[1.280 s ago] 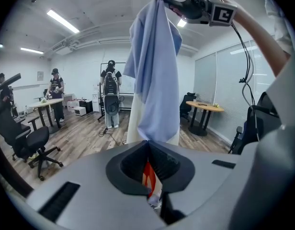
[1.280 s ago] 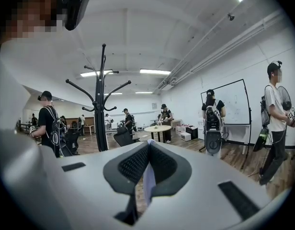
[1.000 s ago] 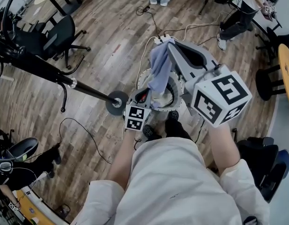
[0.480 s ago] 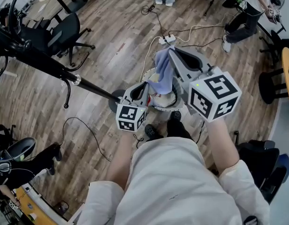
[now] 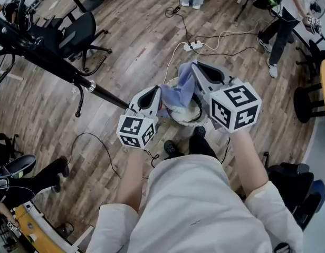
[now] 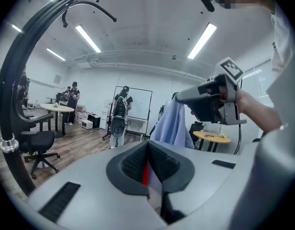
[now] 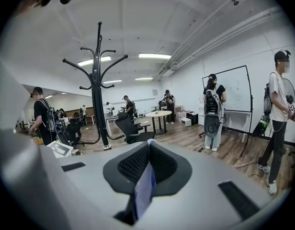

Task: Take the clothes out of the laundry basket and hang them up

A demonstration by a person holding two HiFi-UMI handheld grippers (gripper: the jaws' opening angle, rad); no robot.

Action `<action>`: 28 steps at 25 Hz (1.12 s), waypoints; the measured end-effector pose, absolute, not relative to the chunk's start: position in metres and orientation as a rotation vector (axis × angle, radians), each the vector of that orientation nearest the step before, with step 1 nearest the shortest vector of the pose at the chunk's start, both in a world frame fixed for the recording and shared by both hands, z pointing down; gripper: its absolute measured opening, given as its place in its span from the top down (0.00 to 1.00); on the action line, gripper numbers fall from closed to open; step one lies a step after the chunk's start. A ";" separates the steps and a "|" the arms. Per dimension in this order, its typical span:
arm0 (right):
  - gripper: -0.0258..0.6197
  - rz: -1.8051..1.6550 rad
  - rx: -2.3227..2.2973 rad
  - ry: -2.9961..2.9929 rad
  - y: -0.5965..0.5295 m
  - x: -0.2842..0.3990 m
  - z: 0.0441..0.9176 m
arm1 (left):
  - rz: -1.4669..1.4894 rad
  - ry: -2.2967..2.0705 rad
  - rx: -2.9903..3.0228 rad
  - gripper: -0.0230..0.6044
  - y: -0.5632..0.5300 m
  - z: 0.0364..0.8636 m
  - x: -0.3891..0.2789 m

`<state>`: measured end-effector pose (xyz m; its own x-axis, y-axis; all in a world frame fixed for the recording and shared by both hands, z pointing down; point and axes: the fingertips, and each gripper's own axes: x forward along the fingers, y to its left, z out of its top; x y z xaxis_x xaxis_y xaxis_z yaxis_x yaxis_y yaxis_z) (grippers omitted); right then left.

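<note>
Wooden floor [image 5: 136,46] bears black chair [image 5: 78,30], coat rack [image 7: 97,104], white power strip [image 5: 193,46].

Coat rack [image 5: 57,65] close on L, open floor [image 5: 141,41] ahead.

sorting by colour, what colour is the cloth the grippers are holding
Light blue. The cloth shows best in the head view.

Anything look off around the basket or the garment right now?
Nothing damaged or spilled. The light blue garment hangs bunched between the left hand-held gripper and right hand-held gripper, both shut on it, above the laundry basket. Loose cables trail on the floor just beyond.
</note>
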<state>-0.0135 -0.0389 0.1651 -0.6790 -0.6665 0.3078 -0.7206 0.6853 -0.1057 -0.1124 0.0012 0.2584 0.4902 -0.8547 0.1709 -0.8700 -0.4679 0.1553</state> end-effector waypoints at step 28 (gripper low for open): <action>0.83 0.223 0.697 -2.448 -0.024 -0.088 0.245 | 0.040 -1.770 2.449 0.93 0.032 0.201 -0.208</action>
